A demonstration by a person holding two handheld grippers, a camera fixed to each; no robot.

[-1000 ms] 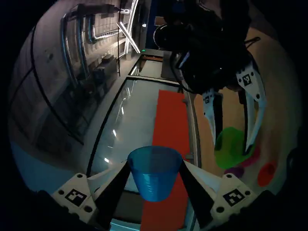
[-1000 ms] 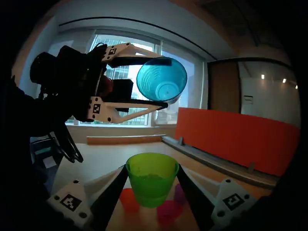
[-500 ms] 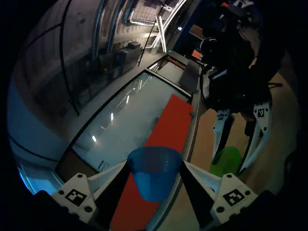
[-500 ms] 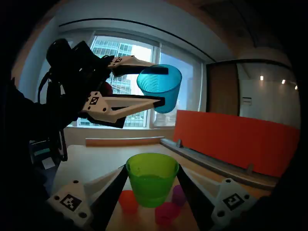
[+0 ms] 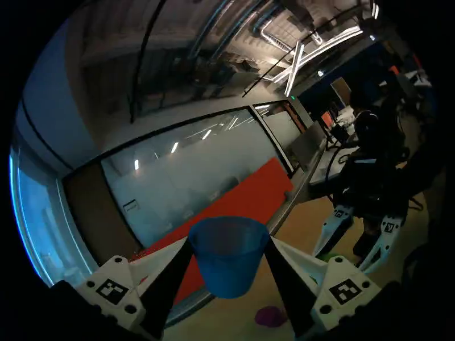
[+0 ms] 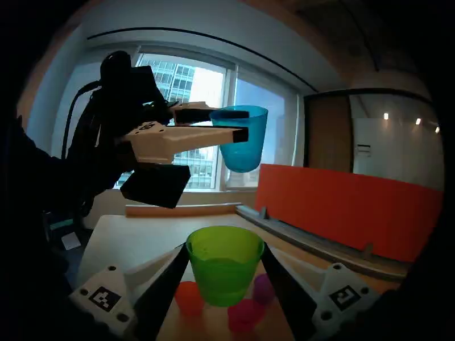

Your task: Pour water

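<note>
On the table (image 6: pixel 131 238), small cups (image 6: pixel 189 296) hide partly behind the green cup (image 6: pixel 223 264).

In the right gripper view the green cup (image 6: pixel 224 267) hides most of the red cup (image 6: pixel 189 296), pink cup (image 6: pixel 243 316) and purple cup (image 6: pixel 264 286) beyond it, low in the frame. The person (image 6: pixel 40 187) at the left is a dark shape, detail lost. The near finger of the left gripper (image 6: pixel 245 124) crosses the rim of the blue cup (image 6: pixel 243 150). In the left gripper view the right gripper (image 5: pixel 339 257) is small and dim at right, and the blue cup's inside is out of sight
</note>
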